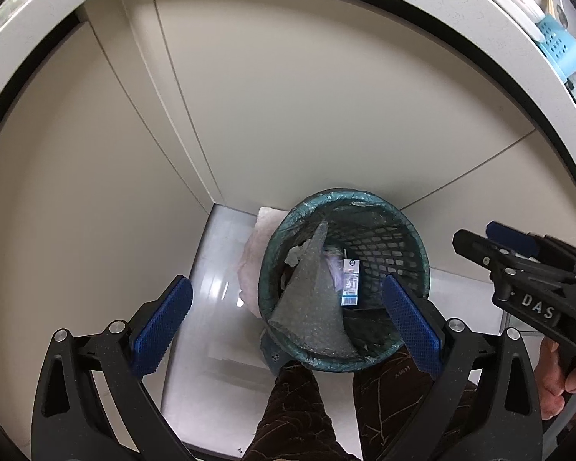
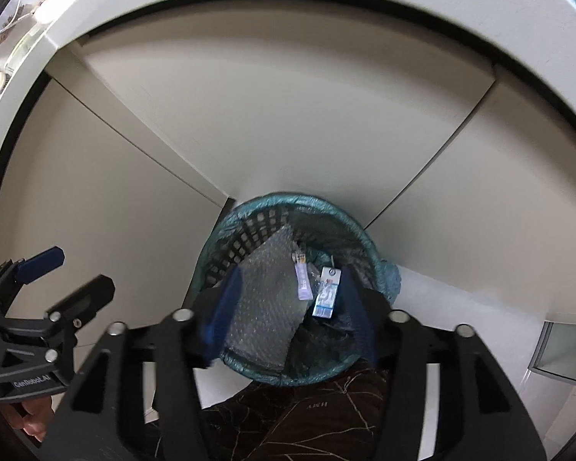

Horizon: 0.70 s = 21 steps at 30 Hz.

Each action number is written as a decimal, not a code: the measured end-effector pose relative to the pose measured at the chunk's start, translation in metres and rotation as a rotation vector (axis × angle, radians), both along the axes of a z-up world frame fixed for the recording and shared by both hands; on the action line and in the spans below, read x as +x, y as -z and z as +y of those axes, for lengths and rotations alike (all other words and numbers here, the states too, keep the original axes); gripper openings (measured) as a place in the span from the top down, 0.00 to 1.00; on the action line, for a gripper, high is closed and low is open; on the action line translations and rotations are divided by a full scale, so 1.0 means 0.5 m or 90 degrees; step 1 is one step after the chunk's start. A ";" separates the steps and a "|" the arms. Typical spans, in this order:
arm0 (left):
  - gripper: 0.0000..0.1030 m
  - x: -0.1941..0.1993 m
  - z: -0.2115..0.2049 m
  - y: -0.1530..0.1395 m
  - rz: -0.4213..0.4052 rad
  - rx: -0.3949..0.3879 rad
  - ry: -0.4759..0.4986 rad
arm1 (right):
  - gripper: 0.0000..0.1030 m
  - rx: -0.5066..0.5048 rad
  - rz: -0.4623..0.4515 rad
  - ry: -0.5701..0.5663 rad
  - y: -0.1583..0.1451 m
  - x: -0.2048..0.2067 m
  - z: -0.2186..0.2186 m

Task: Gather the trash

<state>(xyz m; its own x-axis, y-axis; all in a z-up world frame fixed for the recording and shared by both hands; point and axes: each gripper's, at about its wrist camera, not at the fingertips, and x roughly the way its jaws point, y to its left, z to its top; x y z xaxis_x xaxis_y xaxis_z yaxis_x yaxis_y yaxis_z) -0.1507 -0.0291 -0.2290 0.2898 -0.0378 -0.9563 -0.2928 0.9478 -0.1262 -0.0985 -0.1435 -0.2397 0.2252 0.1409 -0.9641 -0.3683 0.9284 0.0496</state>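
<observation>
While both grippers are hovering over the green-lined wastebasket [image 1: 343, 280] at lower centre, the left gripper [image 1: 288, 322] spread wide and the right gripper [image 2: 288, 307] parted with nothing pinched, the drop seems done, and fetching more trash is coming next.

Floor [image 1: 219, 265]: pale, glossy tile, reflecting light, bounded by beige cabinet fronts meeting at an inner corner. One black mesh waste basket [image 1: 388, 246] with a green liner over its rim stands on the floor close to that corner, just out from the cabinet fronts. A white crumpled sheet or bag [image 1: 255, 253] lies on the floor beside the basket, on its corner side, touching or nearly touching its wall; partly hidden by the basket.
</observation>
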 end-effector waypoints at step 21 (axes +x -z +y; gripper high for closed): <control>0.06 0.005 -0.016 -0.199 -0.027 0.024 0.019 | 0.08 -0.009 -0.124 0.083 -0.308 -0.004 -0.111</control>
<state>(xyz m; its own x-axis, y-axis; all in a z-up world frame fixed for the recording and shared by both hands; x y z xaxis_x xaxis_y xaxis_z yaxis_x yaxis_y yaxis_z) -0.1485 -0.0369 -0.1294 0.3294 -0.0105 -0.9441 -0.2595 0.9604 -0.1012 -0.1006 -0.1988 -0.0857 0.4229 0.0848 -0.9022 -0.2467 0.9688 -0.0246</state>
